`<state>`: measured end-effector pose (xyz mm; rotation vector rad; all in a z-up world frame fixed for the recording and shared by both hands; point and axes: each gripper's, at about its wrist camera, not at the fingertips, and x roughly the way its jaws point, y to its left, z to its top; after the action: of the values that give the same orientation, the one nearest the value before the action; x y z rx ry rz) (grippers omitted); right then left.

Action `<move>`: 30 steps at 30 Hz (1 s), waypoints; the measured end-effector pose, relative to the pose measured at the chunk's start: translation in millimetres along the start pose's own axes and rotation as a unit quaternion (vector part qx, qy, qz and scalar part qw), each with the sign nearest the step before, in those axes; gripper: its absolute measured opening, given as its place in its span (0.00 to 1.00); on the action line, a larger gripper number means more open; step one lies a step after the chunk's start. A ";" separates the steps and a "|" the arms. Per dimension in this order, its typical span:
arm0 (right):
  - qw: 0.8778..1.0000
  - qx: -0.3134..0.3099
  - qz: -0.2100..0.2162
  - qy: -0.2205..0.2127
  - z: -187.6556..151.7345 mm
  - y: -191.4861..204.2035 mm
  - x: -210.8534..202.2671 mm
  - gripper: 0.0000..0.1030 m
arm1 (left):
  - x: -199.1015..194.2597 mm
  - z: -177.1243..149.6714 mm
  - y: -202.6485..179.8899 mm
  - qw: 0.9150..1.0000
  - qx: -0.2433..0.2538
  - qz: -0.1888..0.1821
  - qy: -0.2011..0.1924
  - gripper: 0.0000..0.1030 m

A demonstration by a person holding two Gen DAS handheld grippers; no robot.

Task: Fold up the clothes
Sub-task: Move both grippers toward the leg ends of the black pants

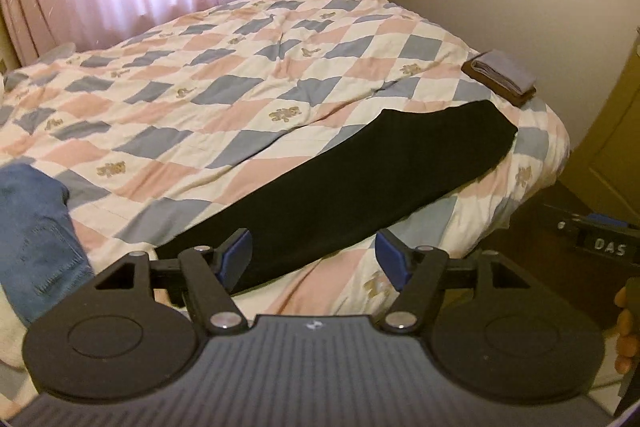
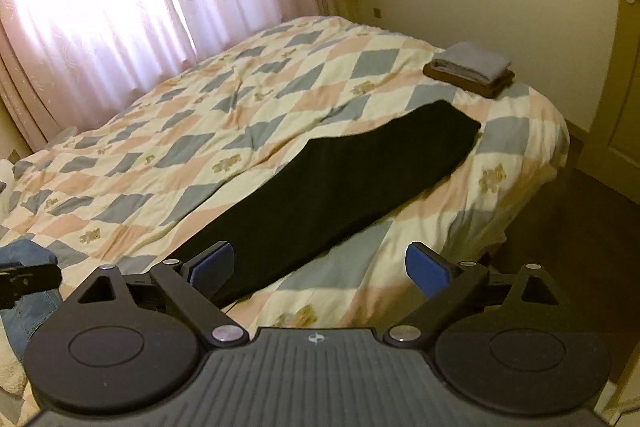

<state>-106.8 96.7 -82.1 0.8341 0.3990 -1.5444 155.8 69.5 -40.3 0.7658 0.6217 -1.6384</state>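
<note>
A: On the near right part of the bed [image 1: 248,75], what lies there?

B: A long black garment [image 1: 360,179], flat on the checked quilt, running from the near edge toward the far right corner. Past its far end sits a small stack of folded clothes [image 1: 500,77], grey on brown.

A: And the tongs?

B: The left gripper [image 1: 314,259] hangs above the garment's near end, blue pads spread wide, nothing between them. The right gripper [image 2: 318,269] is likewise spread, empty, over the same near end and the quilt beside it.

A: Anything else?

B: Blue jeans [image 1: 36,231] lie crumpled at the near left. Pink curtains [image 2: 120,7] glow at the far side.
</note>
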 end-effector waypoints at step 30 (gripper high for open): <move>0.996 -0.053 -0.067 0.017 -76.1 65.7 7.2 0.88 | 52.2 -59.9 93.4 0.994 0.062 -0.082 0.044 0.69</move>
<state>-22.7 132.7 -124.3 0.7633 0.5664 -1.6199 250.2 63.2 -118.3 0.9011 0.6651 -1.8137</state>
